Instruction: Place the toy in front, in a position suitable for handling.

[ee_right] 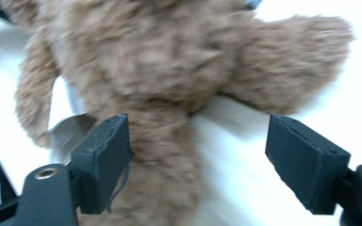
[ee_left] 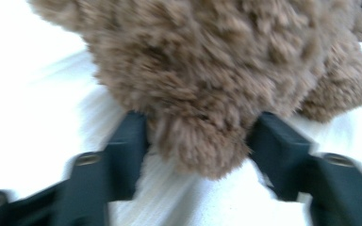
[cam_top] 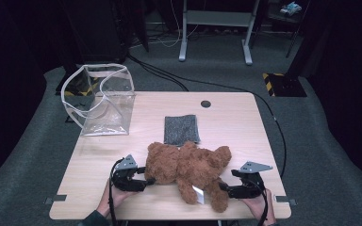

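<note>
A brown teddy bear (cam_top: 188,167) lies on the wooden table (cam_top: 245,127) near its front edge, with a white tag (cam_top: 198,194) on one leg. My left gripper (cam_top: 147,181) is at the bear's left end. In the left gripper view its jaws stand apart on either side of a furry lump of the bear (ee_left: 202,94), and the left gripper (ee_left: 200,141) is open. My right gripper (cam_top: 224,188) is at the bear's lower right leg. In the right gripper view the right gripper (ee_right: 198,155) is wide open, with the bear's leg (ee_right: 165,155) beside the left jaw.
A folded grey cloth (cam_top: 181,129) lies on the table just behind the bear. A clear plastic bag (cam_top: 101,101) with a white rim stands open at the table's far left corner. A dark round hole (cam_top: 205,103) is at the far edge. Cables cross the floor beyond.
</note>
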A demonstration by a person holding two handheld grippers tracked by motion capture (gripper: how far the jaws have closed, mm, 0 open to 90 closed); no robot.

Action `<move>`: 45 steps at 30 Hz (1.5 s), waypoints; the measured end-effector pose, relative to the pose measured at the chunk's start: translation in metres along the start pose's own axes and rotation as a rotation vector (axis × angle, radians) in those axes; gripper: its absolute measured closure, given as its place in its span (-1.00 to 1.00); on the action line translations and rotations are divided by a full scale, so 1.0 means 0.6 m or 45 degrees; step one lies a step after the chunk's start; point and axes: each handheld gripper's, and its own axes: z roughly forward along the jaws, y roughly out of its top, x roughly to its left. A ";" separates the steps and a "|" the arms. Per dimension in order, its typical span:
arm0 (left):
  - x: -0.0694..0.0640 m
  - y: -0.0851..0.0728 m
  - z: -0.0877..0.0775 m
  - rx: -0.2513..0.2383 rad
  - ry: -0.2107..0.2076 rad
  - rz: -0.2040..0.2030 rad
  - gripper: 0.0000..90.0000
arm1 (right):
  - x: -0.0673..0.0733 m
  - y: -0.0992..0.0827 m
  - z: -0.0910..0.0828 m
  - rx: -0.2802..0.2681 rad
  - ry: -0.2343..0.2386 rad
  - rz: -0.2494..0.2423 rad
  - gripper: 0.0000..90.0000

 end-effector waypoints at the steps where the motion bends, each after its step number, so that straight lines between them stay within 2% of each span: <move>1: -0.002 0.002 -0.002 -0.010 0.023 -0.005 -0.35 | -0.007 0.003 -0.002 -0.003 -0.019 0.009 -0.57; 7: -0.015 0.018 -0.001 -0.017 0.069 -0.006 -0.44 | -0.048 0.031 -0.001 -0.018 -0.104 0.075 -0.61; 11: -0.017 0.021 0.007 -0.018 0.076 -0.017 -0.51 | -0.068 0.053 0.015 0.001 -0.124 0.093 -0.63; 18: -0.019 0.024 0.012 -0.012 0.086 -0.026 -0.55 | -0.089 0.078 0.056 0.067 -0.113 0.110 -0.67; 23: -0.021 0.023 0.016 -0.004 0.097 -0.013 -0.56 | -0.090 0.089 0.084 0.110 -0.082 0.104 -0.63; 24: -0.022 0.023 0.017 0.004 0.081 -0.031 -0.55 | -0.089 0.090 0.088 0.120 -0.075 0.104 -0.61; 26: -0.023 0.020 0.021 0.008 0.081 -0.020 -0.45 | -0.089 0.089 0.098 0.138 -0.061 0.106 -0.53; 29: -0.026 0.015 0.025 -0.006 0.092 -0.038 -0.25 | -0.091 0.086 0.106 0.155 -0.059 0.095 -0.38; 35: -0.027 0.009 0.025 0.000 0.081 -0.044 0.10 | -0.093 0.083 0.108 0.160 -0.059 0.074 0.19; 37: -0.027 0.007 0.026 0.013 0.070 -0.058 0.23 | -0.089 0.083 0.110 0.160 -0.060 0.092 0.40; 38: -0.028 0.005 0.027 0.006 0.068 -0.062 0.32 | -0.091 0.082 0.111 0.156 -0.053 0.066 0.49; 39: -0.029 0.004 0.027 0.006 0.059 -0.074 0.41 | -0.088 0.082 0.113 0.150 -0.056 0.069 0.57; 42: -0.028 -0.001 0.025 -0.039 0.048 -0.091 0.59 | -0.079 0.079 0.114 0.133 -0.064 0.077 0.72; 45: -0.025 -0.002 0.018 -0.073 0.026 -0.109 0.64 | -0.072 0.078 0.107 0.103 -0.068 0.076 0.78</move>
